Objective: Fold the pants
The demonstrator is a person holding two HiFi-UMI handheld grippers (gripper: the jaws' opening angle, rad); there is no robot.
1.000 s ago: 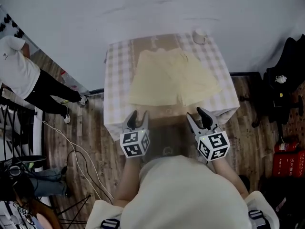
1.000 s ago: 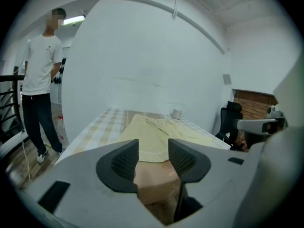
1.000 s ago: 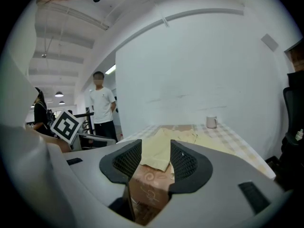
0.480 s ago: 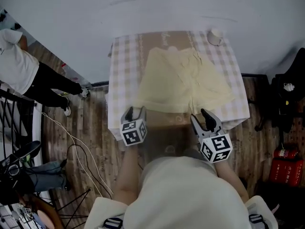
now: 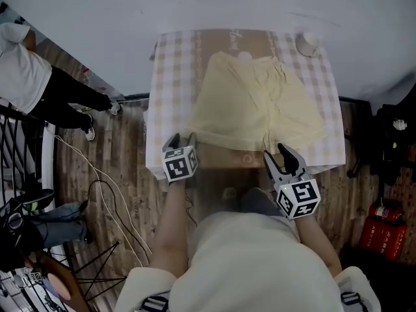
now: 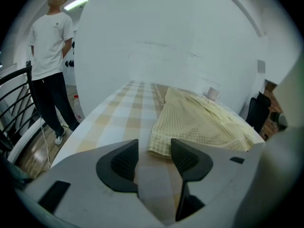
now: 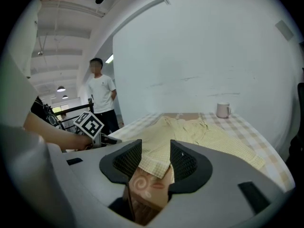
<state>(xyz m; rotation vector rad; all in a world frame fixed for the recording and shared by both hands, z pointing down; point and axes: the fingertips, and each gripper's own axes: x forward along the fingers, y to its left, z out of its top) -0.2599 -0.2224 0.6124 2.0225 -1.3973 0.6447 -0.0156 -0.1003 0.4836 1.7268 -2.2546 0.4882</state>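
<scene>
Pale yellow shorts point(image 5: 257, 106) lie spread flat on a table with a checked cloth point(image 5: 170, 77), waistband at the far side and leg hems towards me. My left gripper point(image 5: 181, 140) is at the near left hem corner, jaws open. In the left gripper view the hem of the shorts point(image 6: 199, 125) lies just ahead of the left gripper point(image 6: 154, 151), with nothing pressed between the pads. My right gripper point(image 5: 286, 153) stands open at the table's front edge. In the right gripper view a hem corner of the shorts point(image 7: 199, 137) shows in the gap of the right gripper point(image 7: 156, 158).
A white mug point(image 5: 307, 43) stands at the table's far right corner. A person point(image 5: 26, 83) stands on the wooden floor to the left, near a black railing. Cables point(image 5: 104, 200) trail on the floor at left. A red canister point(image 5: 377, 233) and dark gear stand at right.
Both grippers moved forward towards the table's near edge. The left one went farther and dropped lower, down to the left hem corner. The shorts have not moved.
</scene>
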